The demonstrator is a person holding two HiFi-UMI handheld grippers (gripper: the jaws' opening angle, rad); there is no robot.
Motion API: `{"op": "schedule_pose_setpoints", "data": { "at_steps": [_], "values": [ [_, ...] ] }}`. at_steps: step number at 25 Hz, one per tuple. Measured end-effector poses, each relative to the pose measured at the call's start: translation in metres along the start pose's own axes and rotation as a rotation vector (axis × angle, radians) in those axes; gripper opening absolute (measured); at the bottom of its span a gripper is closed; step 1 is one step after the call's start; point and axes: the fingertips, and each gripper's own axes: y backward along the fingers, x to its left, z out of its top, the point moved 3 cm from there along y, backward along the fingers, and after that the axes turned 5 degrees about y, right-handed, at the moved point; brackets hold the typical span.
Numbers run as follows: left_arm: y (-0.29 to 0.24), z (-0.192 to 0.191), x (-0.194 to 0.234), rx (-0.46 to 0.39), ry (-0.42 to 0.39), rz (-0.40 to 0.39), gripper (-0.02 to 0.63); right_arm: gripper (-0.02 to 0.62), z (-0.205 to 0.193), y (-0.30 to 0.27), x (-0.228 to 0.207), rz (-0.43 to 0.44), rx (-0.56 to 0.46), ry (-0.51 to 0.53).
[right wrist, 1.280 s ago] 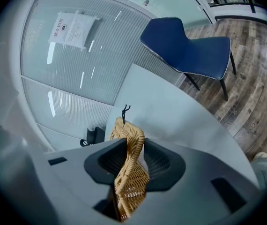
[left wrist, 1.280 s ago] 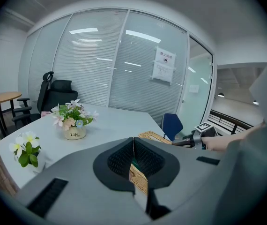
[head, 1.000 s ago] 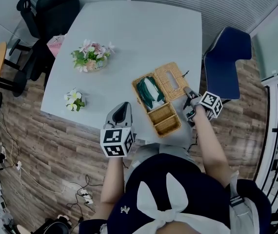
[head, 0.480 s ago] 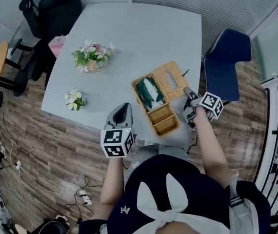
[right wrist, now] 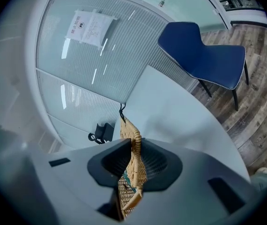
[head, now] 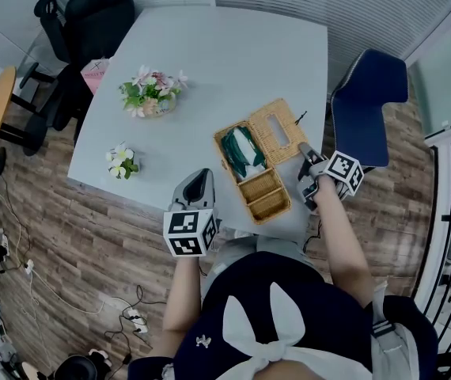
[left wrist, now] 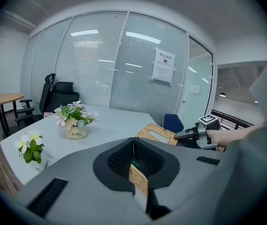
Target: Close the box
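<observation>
In the head view, the tan woven wicker box (head: 267, 200) sat open near the front edge of the pale grey worktop (head: 210, 62). A green-and-white bundle (head: 240, 150) lay in the box's far compartment, and the slotted wicker lid (head: 259, 117) was folded out past the box's far right side. The right claw (head: 305, 150) reached in from the right of the box to the lid's free edge, seemingly the handhold for swinging it over. The left claw (head: 200, 174) hung just left of the box's near corner, touching nothing, probably kept ready to steady the box. In the left gripper view, that claw's jaws met tip to tip with nothing pinched. The box showed only beyond them, with the lid (left wrist: 159, 132) tilted up above it. In the right gripper view, the lid (right wrist: 129, 125) stood edge-on between the jaws, which had just been closing and were nipping its woven rim, narrow but not fully together.
</observation>
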Motion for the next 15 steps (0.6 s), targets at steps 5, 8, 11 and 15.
{"op": "schedule_pose_setpoints", "data": {
  "at_steps": [5,8,11,15],
  "values": [
    [0.000,-0.001,-0.001,-0.002,0.004,0.000,0.022,0.051,-0.001,0.004,0.009,0.018,0.007,0.035],
    [0.000,0.000,-0.001,-0.003,0.005,0.001,0.023,0.051,-0.001,0.005,0.015,0.020,0.012,0.073],
    [0.000,0.000,-0.001,-0.004,0.005,0.001,0.023,0.049,-0.002,0.005,0.019,0.020,0.013,0.107],
    [0.002,-0.001,-0.001,-0.005,0.006,0.002,0.023,0.049,-0.003,0.007,0.024,0.022,0.013,0.143]
  ]
}}
